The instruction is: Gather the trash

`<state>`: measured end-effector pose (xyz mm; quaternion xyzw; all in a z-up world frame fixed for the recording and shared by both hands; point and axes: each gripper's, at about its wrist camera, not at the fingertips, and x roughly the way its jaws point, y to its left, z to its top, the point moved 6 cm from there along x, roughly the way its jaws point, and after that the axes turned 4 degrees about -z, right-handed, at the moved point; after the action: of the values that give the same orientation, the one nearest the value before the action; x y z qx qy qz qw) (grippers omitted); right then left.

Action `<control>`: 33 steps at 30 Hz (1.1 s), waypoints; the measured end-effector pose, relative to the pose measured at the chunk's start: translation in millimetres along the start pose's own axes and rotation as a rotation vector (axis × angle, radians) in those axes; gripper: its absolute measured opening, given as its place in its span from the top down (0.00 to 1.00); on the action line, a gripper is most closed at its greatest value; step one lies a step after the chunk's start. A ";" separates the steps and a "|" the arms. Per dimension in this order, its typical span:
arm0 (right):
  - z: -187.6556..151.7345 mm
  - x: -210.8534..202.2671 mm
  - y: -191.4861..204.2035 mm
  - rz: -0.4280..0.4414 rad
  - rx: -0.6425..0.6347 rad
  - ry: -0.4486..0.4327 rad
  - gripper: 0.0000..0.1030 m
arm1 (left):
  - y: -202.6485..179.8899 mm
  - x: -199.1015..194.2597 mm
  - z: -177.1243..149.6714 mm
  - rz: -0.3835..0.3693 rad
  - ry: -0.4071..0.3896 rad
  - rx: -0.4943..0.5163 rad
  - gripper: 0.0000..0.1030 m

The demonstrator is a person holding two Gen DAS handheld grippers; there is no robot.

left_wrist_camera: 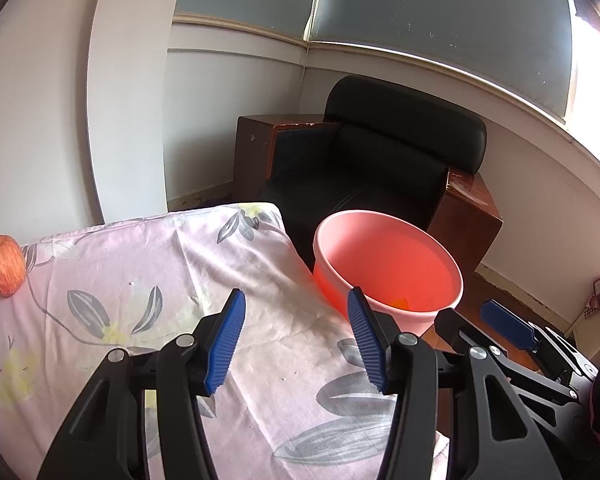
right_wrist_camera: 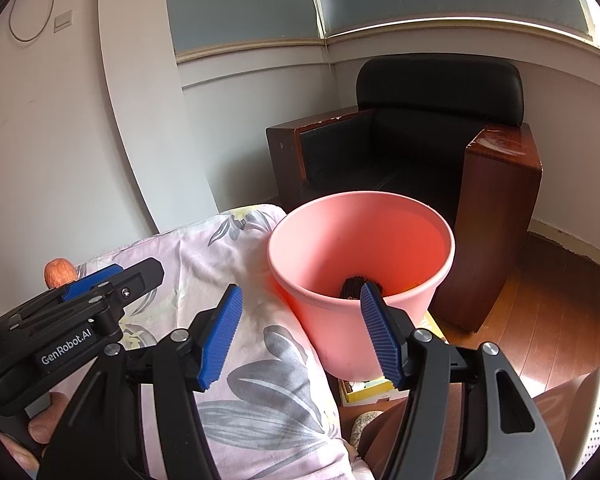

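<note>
Both the left tongs (left_wrist_camera: pixel 296 336) and the right tongs (right_wrist_camera: pixel 300 334) hang spread and empty above the floral-cloth-covered surface (left_wrist_camera: pixel 172 264), beside the round pink plastic bin (right_wrist_camera: pixel 360 272) (dark scraps lie inside), while a red apple (left_wrist_camera: pixel 3 266) rests at the cloth's far left edge.

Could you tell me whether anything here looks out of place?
An apple sits alone at the far left edge of the floral cloth, apart from the pink bin. Nothing looks spilled or damaged.

Two wrist views, both angled down over the table edge

Each looks close along its own fingers; both share the pink bin (left_wrist_camera: pixel 388 264) (right_wrist_camera: pixel 360 256), floral cloth (left_wrist_camera: pixel 148 280) (right_wrist_camera: pixel 260 380) and black armchair (left_wrist_camera: pixel 380 160) (right_wrist_camera: pixel 420 140).
</note>
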<state>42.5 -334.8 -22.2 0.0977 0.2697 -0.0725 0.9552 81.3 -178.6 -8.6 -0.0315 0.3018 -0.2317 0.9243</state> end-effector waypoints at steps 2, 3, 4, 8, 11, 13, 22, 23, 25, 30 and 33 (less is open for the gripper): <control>0.1 -0.3 0.1 0.000 -0.003 0.002 0.40 | 0.2 0.7 -0.5 0.000 0.002 -0.001 0.49; 0.6 0.0 0.3 -0.001 -0.004 0.002 0.40 | 0.3 1.0 -0.9 0.000 0.002 -0.001 0.49; 0.7 -0.1 0.4 0.000 -0.005 0.003 0.40 | 0.4 1.1 -1.2 0.000 0.003 -0.002 0.49; 0.6 -0.1 1.4 0.000 -0.009 0.005 0.40 | 0.4 1.1 -1.1 0.001 0.002 -0.001 0.49; 0.6 0.5 2.2 0.003 -0.012 0.007 0.40 | 0.6 1.6 -1.2 0.001 0.004 -0.003 0.49; 0.5 1.0 2.8 0.003 -0.016 0.009 0.40 | 0.6 1.9 -1.4 0.001 0.006 -0.002 0.49; 1.4 2.1 3.8 0.007 -0.023 0.015 0.40 | 1.0 2.0 -1.3 0.002 0.007 -0.002 0.49; 1.6 2.2 4.1 0.007 -0.023 0.014 0.40 | 1.2 2.0 -1.4 0.001 0.006 -0.003 0.49; 1.2 2.2 4.9 0.007 -0.025 0.014 0.40 | 1.0 1.8 -1.1 0.003 0.007 -0.002 0.49; -0.5 2.9 5.2 0.008 -0.026 0.018 0.40 | 1.2 3.1 -2.2 0.004 0.011 -0.003 0.49; -1.4 3.3 4.8 0.008 -0.024 0.021 0.40 | 0.9 3.6 -3.0 0.003 0.013 0.000 0.49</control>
<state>45.5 -330.1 -24.5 0.0880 0.2803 -0.0643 0.9537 82.5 -179.2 -13.3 -0.0296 0.3077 -0.2305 0.9227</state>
